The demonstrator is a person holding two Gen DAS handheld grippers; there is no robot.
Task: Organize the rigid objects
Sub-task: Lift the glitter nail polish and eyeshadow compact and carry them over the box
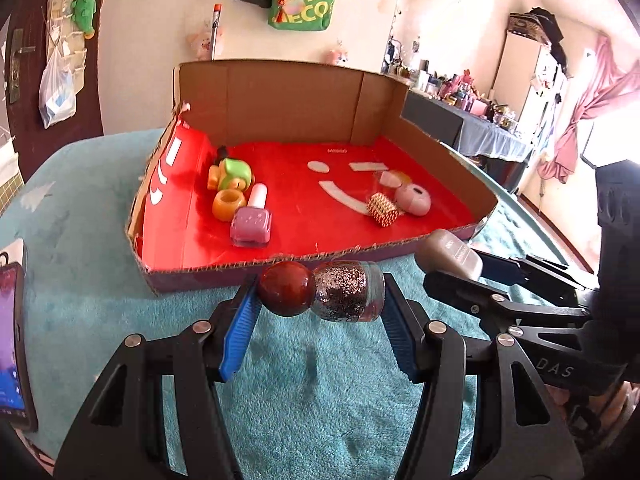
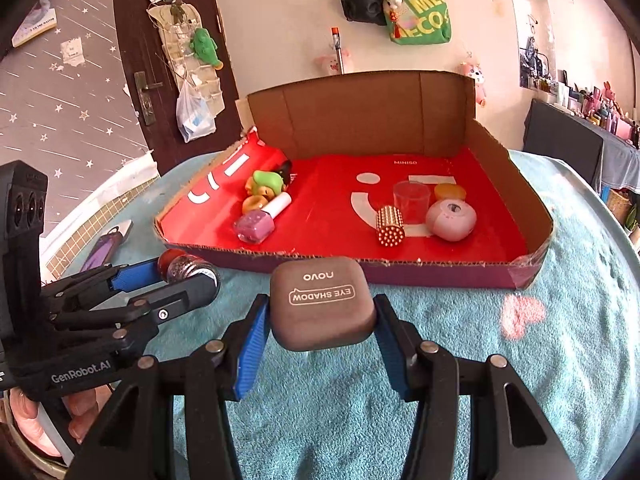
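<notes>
My left gripper point(image 1: 320, 296) pinches a glitter nail polish bottle point(image 1: 344, 296) sideways; right gripper point(image 2: 320, 312) clamps an eyeshadow case point(image 2: 322, 304). Both near the cardboard tray point(image 2: 400, 270).

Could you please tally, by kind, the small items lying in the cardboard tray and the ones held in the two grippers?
Nail polish bottles: 2, the pink one in the tray, the glitter one in the left gripper
Eye shadow cases: 1, in the right gripper
Toy figures: 1
Orange rings: 1
Studded cylinders: 1
Clear cups: 1
Round pink cases: 1
Orange round items: 1
Total: 9
</notes>
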